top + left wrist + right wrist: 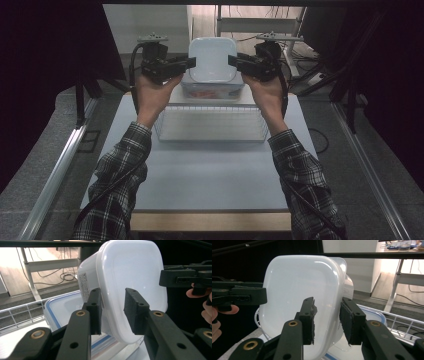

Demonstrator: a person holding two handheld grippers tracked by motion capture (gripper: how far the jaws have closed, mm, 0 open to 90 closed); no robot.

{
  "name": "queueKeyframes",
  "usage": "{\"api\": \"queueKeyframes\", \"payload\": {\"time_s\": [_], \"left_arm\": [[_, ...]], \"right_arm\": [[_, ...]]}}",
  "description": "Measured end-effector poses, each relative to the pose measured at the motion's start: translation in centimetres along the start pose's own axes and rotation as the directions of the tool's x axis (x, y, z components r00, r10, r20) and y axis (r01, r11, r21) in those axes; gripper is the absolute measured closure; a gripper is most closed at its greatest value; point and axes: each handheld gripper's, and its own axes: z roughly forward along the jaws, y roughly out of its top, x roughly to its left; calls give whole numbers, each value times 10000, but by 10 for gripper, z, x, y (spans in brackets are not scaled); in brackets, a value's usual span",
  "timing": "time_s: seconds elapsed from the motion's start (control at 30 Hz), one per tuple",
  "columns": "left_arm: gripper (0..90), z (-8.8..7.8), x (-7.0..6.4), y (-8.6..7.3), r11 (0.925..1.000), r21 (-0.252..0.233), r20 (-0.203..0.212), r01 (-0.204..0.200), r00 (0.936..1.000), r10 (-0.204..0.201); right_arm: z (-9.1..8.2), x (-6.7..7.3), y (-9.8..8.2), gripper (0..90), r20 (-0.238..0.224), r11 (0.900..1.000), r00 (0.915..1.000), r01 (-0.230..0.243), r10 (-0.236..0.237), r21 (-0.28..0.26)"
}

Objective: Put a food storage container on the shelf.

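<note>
Two grippers meet at the upper middle of the high view, one on each side of a white container (212,59) that stands tilted up on edge, its broad pale face turned toward the camera. Under it lies a clear lidded box with a blue seal (212,91), and just below that in the frame a wire basket (211,125) rests on the pale bench (210,175).

At the container's left side, the left gripper (186,63) has its jaws parted a moderate way. In the left gripper view the left gripper (113,311) straddles the container's rim (117,302), with one pad (95,307) against the side wall and the other pad (133,310) standing a little off the broad face, so the rim sits between them without a clear squeeze.

Opposite it, the right gripper (235,61) has jaws likewise partly open. In the right gripper view the right gripper (327,320) has the container's edge (329,315) between its pads; whether they press on it I cannot tell, though a gap seems to show on both sides.

Plaid sleeves (125,165) rise from the bottom corners of the high view.
</note>
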Motion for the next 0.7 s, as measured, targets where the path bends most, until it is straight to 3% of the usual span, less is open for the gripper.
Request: {"api": "queueKeyframes", "payload": {"time_s": [0.17, 0.4, 0.5, 0.7], "left_arm": [[630, 5, -1, 3, 9997, 226, -178, -130, 9998, 134], [597, 10, 4, 4, 9999, 71, -91, 127, 9999, -127], [560, 13, 6, 4, 9993, -13, -23, 384, 9993, -384], [503, 21, 15, 7, 9954, 76, 148, 953, 9953, -954]], "right_arm": [[5, -1, 2, 605, 154, 10000, 9999, -12, 10, 78], [9, -3, 3, 579, 298, 10000, 9996, -22, 19, 89], [12, -5, 3, 548, 529, 9997, 9986, 61, -74, 234], [19, -8, 3, 541, 518, 9996, 9986, -86, 73, 252]]}}
